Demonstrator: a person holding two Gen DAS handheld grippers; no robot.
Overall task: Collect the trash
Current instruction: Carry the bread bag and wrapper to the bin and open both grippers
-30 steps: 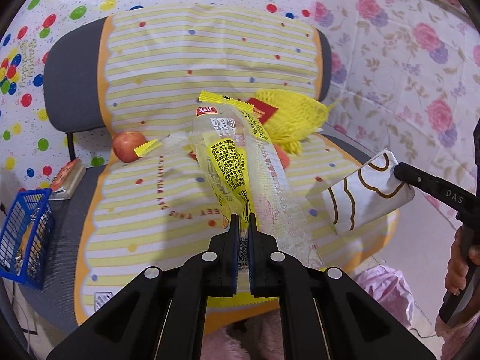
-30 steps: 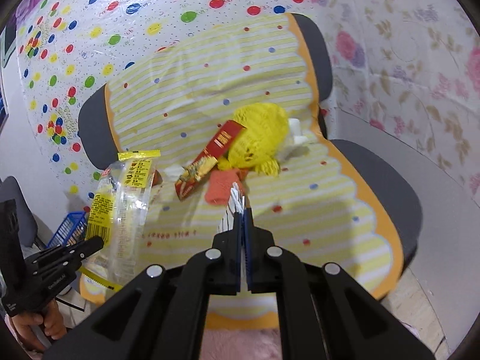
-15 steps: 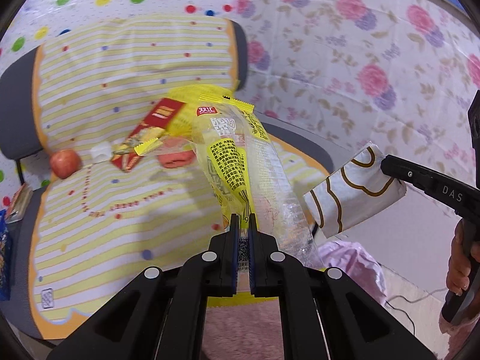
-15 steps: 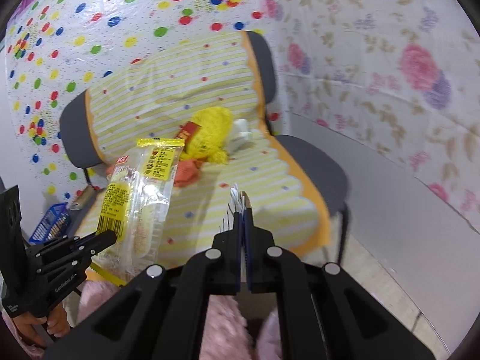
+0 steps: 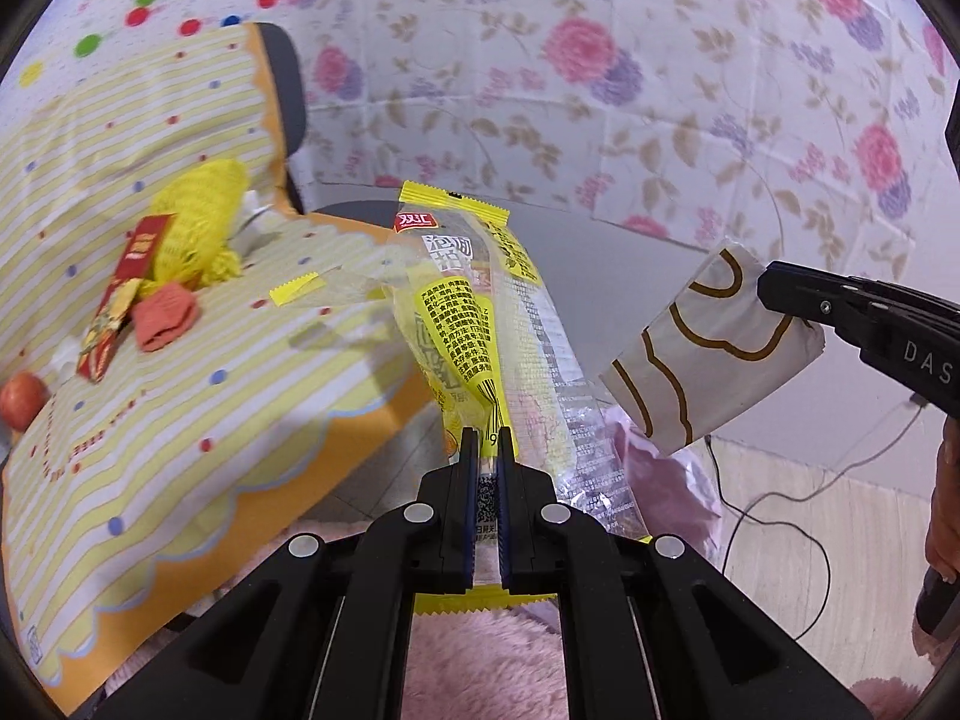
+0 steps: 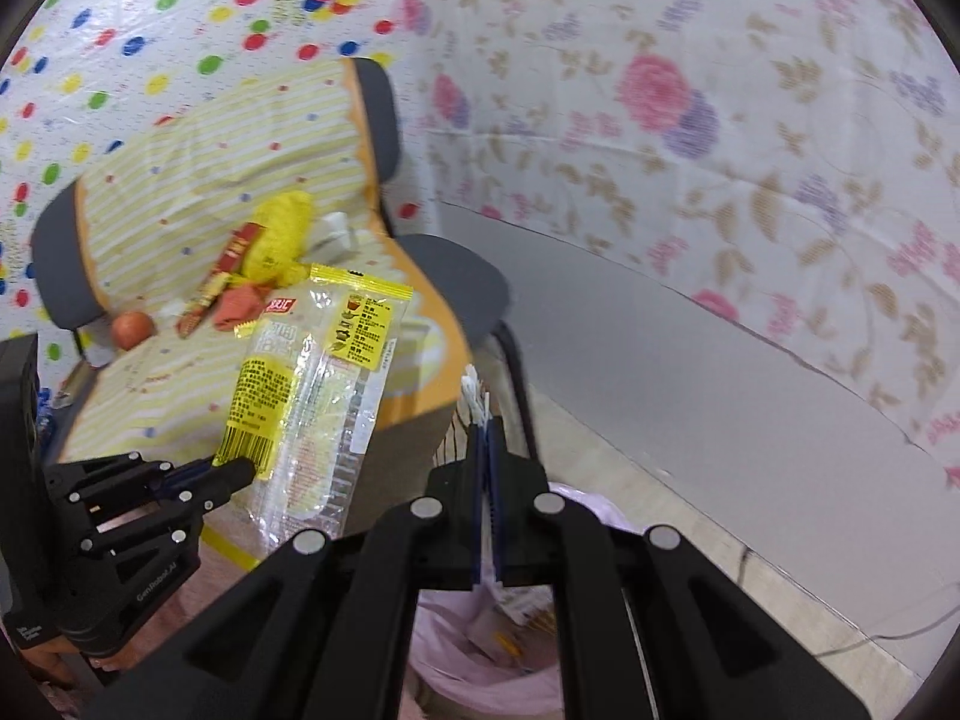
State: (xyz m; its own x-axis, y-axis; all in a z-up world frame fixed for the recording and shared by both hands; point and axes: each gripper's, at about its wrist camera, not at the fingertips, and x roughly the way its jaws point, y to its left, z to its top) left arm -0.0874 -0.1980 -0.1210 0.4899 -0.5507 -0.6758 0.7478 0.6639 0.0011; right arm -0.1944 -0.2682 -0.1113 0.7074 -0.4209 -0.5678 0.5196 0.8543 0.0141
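Note:
My left gripper [image 5: 486, 441] is shut on a long clear and yellow snack wrapper [image 5: 480, 324], held up in the air off the chair's right edge; it also shows in the right wrist view [image 6: 318, 384]. My right gripper [image 6: 485, 429] is shut on a white paper wrapper with brown lines [image 5: 702, 354], seen edge-on in its own view [image 6: 474, 396]. Both wrappers hang above a pink trash bag [image 6: 498, 660], which also shows in the left wrist view [image 5: 666, 474].
A chair with a yellow striped cover [image 5: 150, 360] still holds a yellow net [image 5: 198, 222], a red packet [image 5: 123, 294], an orange scrap [image 5: 165, 315] and an apple [image 5: 21, 399]. A flowered sheet [image 6: 720, 150] hangs behind. A cable [image 5: 780, 516] lies on the floor.
Both grippers have swung right, away from the chair seat, with their wrappers still held. The pink bag has come into view below them.

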